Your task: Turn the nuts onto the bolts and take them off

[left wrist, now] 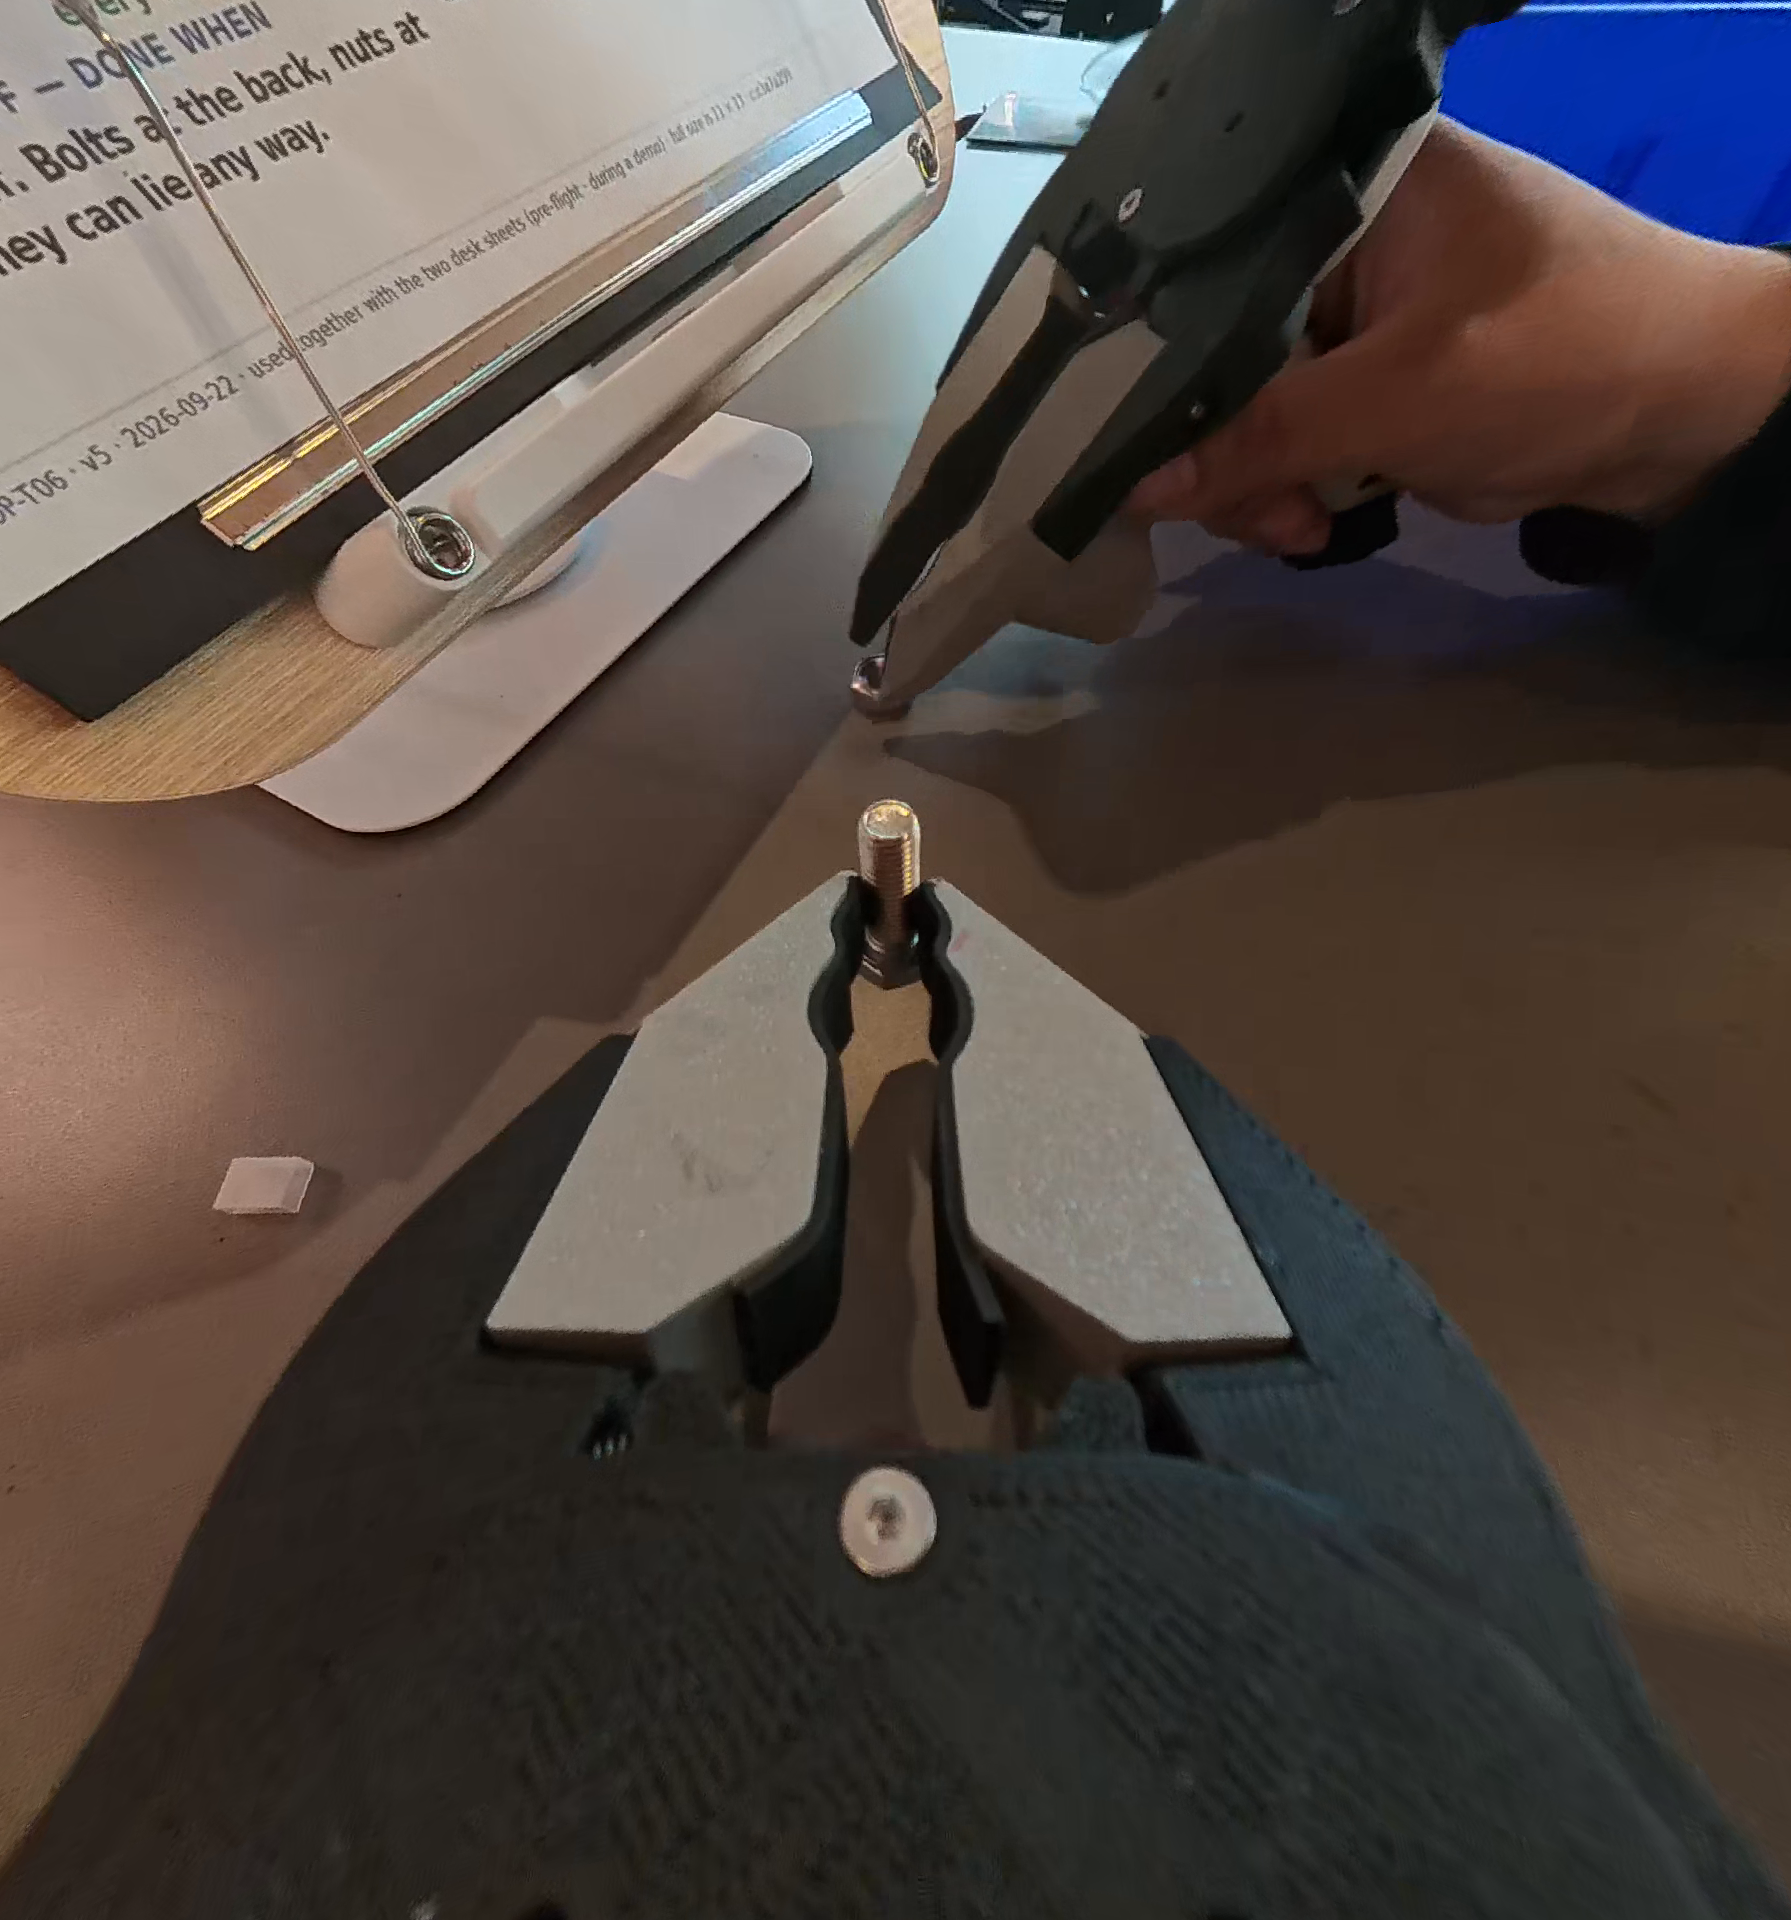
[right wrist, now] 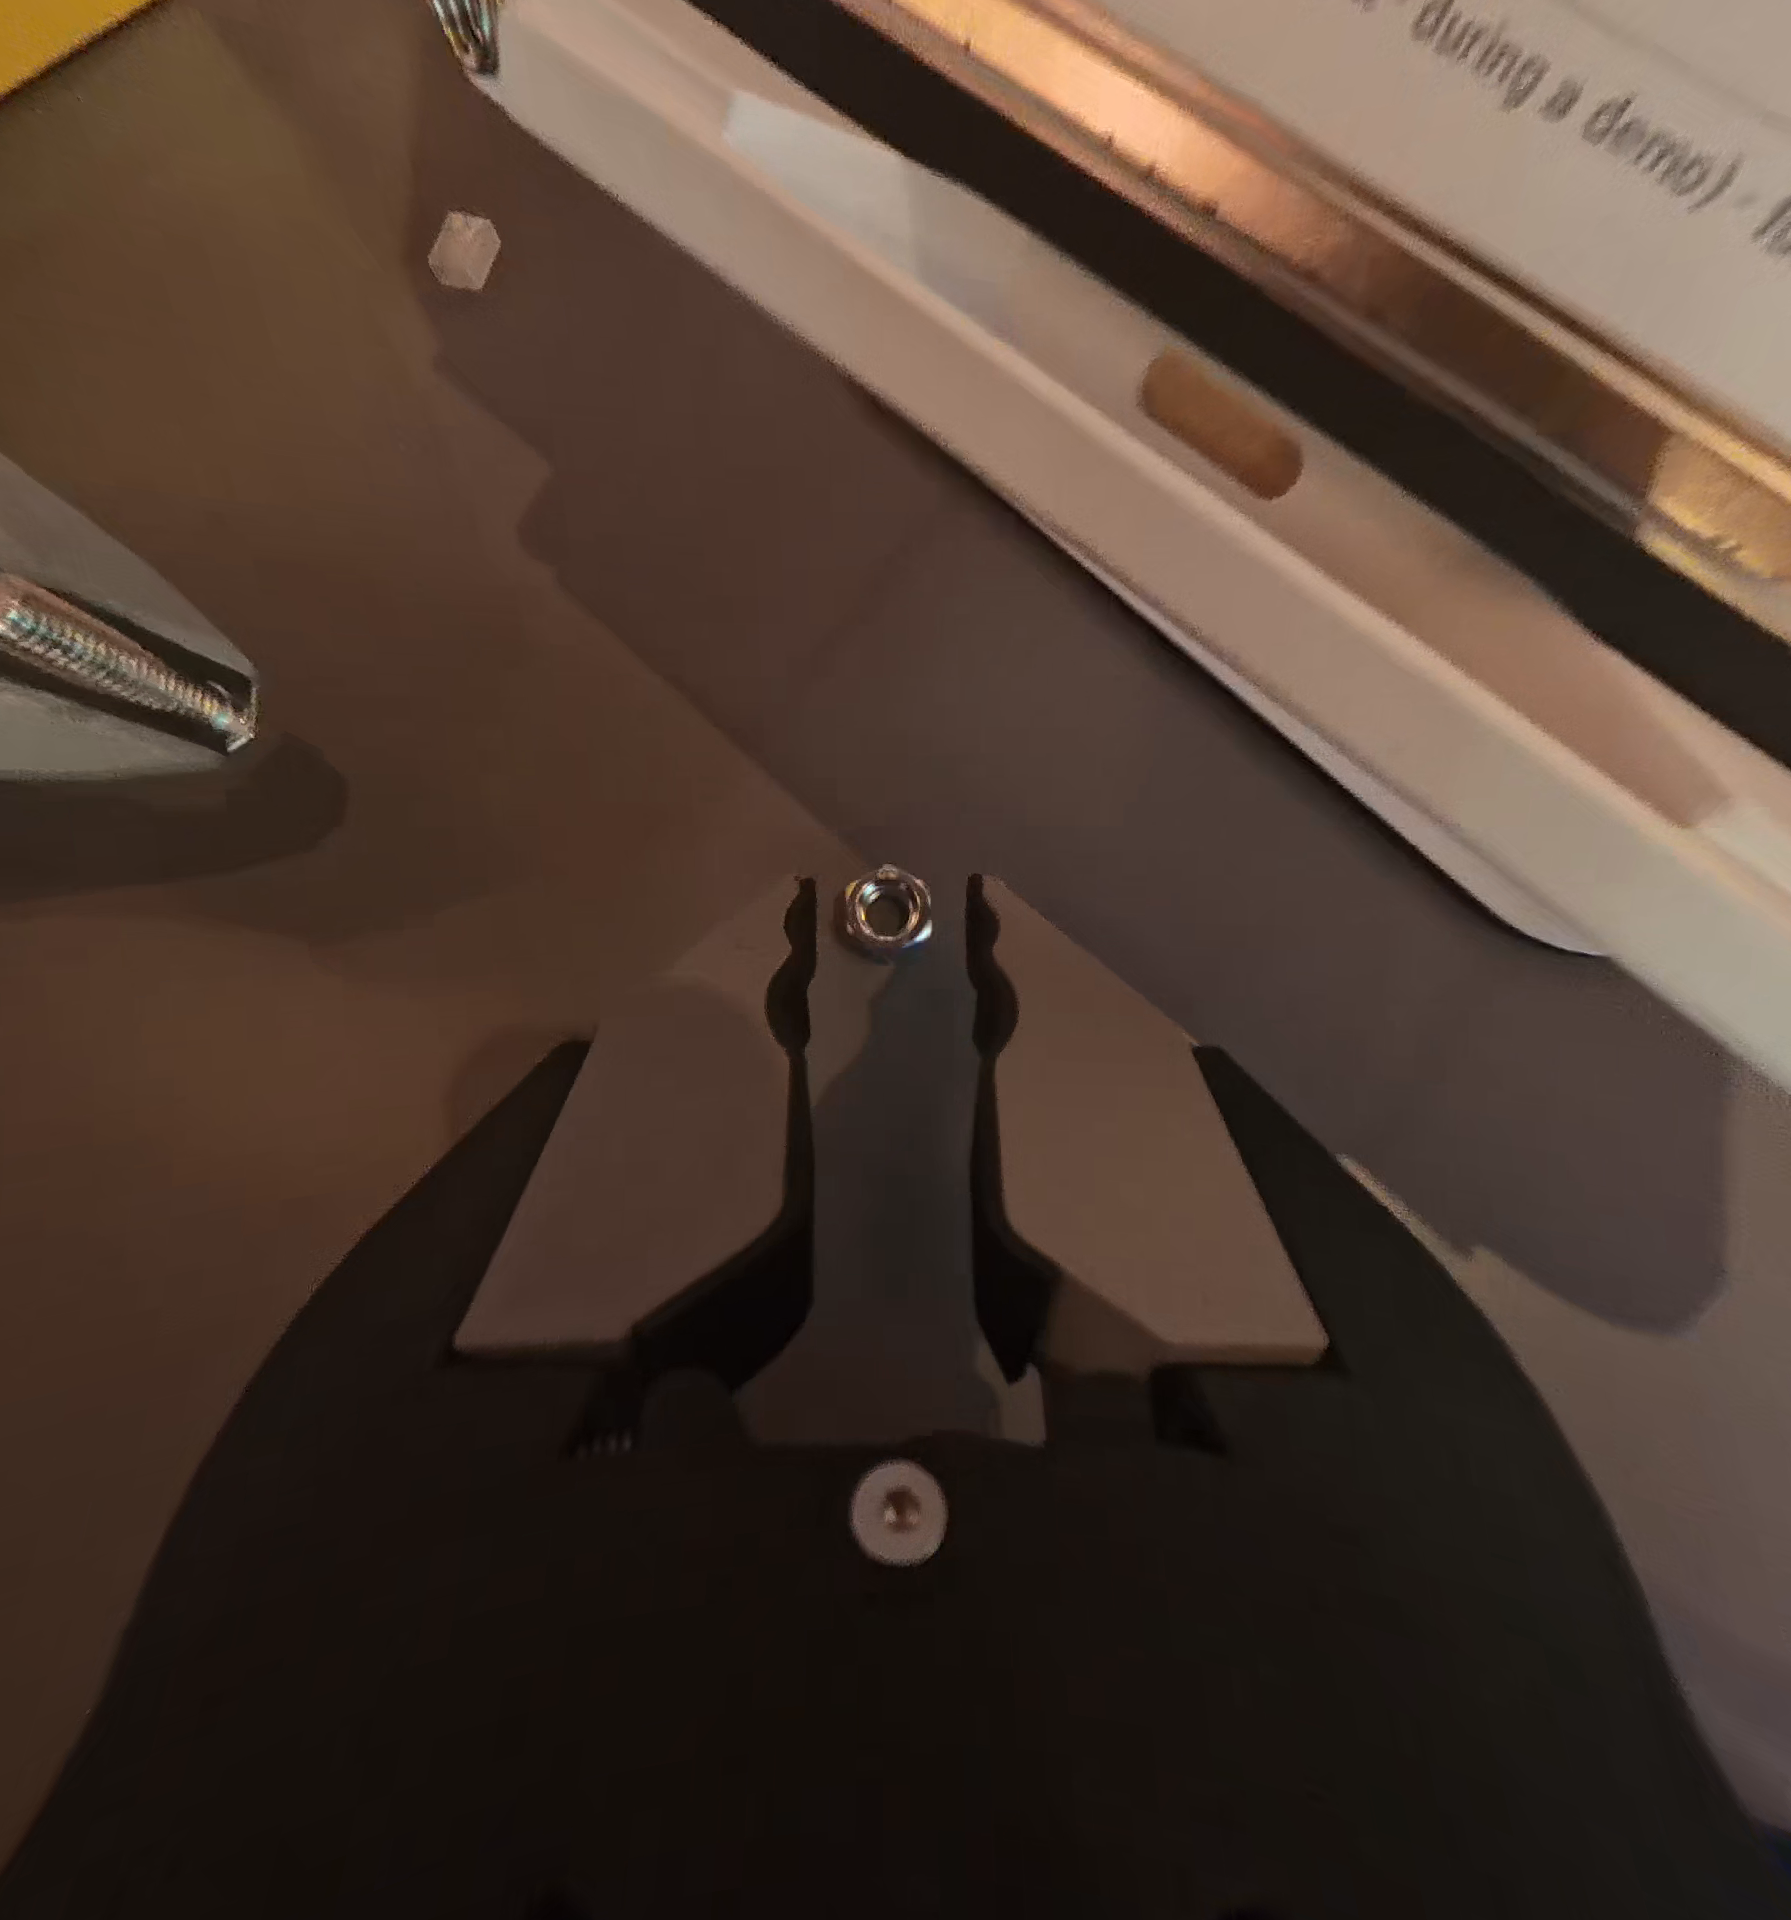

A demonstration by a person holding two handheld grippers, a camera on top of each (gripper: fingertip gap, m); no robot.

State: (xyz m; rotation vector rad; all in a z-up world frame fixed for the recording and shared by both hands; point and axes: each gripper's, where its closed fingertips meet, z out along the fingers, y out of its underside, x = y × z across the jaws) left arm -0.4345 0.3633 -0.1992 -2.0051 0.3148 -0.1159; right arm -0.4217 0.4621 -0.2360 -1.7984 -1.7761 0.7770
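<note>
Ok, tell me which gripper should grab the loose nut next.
Right. The right gripper is open with the nut lying on the table between its fingertips, so it likely only needs to close. The left gripper is shut on the bolt.

A bolt stood between the left gripper's fingers. Beyond it, a nut lay on the tabletop between the right gripper's parted fingers, a document stand behind-left.
</note>
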